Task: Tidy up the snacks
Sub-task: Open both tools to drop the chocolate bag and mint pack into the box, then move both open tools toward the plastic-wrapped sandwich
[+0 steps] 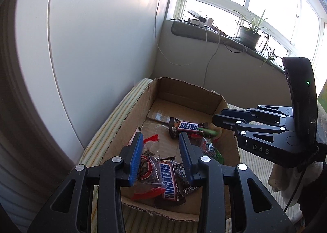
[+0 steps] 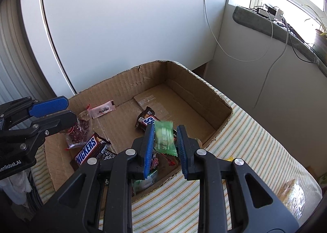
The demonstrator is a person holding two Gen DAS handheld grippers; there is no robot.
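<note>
The green sachet (image 2: 164, 138), blurred and crinkly with pale print, hangs between the right hand-held gripper's (image 2: 164, 141) spread pads, loose rather than pinched, seemingly let go over the box (image 2: 204, 87) so it lands among the snacks. To its left, the left hand-held gripper (image 1: 160, 157) hovers half-spread and empty above a Snickers (image 1: 170, 180).

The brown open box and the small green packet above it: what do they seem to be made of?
The brown open box looks like corrugated cardboard with a matte finish: its torn edges show fluting, and its walls are creased. The small green packet is probably thin plastic film with a slight gloss: it is printed, and its bottom edge is crimped, though blur leaves this uncertain.
</note>
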